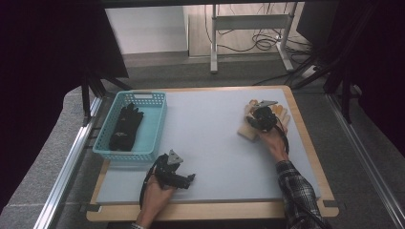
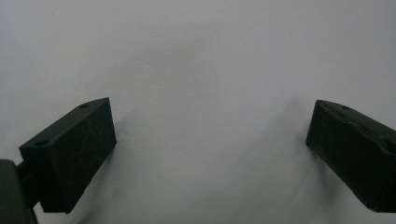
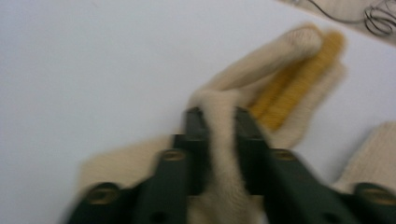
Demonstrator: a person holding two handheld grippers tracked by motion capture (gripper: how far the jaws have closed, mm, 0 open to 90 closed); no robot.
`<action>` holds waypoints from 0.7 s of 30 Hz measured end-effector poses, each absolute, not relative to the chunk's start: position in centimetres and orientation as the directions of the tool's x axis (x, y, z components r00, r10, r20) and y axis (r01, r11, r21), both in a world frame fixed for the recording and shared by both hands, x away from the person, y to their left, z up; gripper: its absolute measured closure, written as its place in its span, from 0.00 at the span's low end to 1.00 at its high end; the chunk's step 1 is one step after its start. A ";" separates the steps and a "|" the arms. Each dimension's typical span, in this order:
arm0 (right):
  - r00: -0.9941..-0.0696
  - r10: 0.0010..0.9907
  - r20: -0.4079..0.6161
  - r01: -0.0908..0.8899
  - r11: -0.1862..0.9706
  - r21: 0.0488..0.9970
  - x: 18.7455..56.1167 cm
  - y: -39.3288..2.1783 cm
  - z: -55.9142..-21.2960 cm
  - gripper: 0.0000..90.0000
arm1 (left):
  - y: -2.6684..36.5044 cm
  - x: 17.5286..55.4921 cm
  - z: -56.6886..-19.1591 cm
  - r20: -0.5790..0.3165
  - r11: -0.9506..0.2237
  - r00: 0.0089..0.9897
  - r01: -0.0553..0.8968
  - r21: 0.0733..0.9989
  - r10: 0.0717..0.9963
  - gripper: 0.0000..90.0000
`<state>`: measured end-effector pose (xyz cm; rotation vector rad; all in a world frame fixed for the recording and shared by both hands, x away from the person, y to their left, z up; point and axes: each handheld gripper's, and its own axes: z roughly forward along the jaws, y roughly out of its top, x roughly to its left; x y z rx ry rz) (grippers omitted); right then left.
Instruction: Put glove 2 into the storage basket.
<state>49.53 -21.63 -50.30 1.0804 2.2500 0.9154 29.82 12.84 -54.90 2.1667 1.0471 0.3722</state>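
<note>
Right tongs (image 3: 219,126) pinch a fold of the cream glove (image 3: 280,74) far right of the basket (image 1: 155,125); left tongs (image 1: 185,180) gape wide, empty, on the tabletop (image 1: 215,138) just below the basket.

Count: 1 light-blue perforated plastic basket (image 1: 152,128). 1 black fabric glove (image 1: 126,127) inside it. 1 cream knitted glove with yellow fingertips (image 3: 261,88) on the mat at right; a second cream knit piece (image 3: 373,158) sits at the edge of the right gripper view, can't tell if it's another glove. 1 pale grey table mat (image 1: 210,138). 2 black two-jaw handheld grippers: left (image 1: 184,180), right (image 1: 255,110).
</note>
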 end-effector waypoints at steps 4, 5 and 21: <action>-0.600 0.789 -0.134 0.460 0.478 0.748 48.5 -21.3 -49.0 0.91 | 12.8 29.8 -54.9 -0.040 -0.435 0.633 0.574 0.694 0.773 0.02; -0.606 0.784 -0.133 0.453 0.477 0.753 48.1 -21.1 -48.7 0.91 | 12.8 29.8 -54.9 -0.039 -0.435 0.633 0.574 0.693 0.773 0.02; -0.790 0.612 0.042 0.384 0.440 0.811 37.7 -16.2 -47.9 0.88 | 12.8 29.8 -54.9 -0.038 -0.436 0.633 0.574 0.693 0.773 0.02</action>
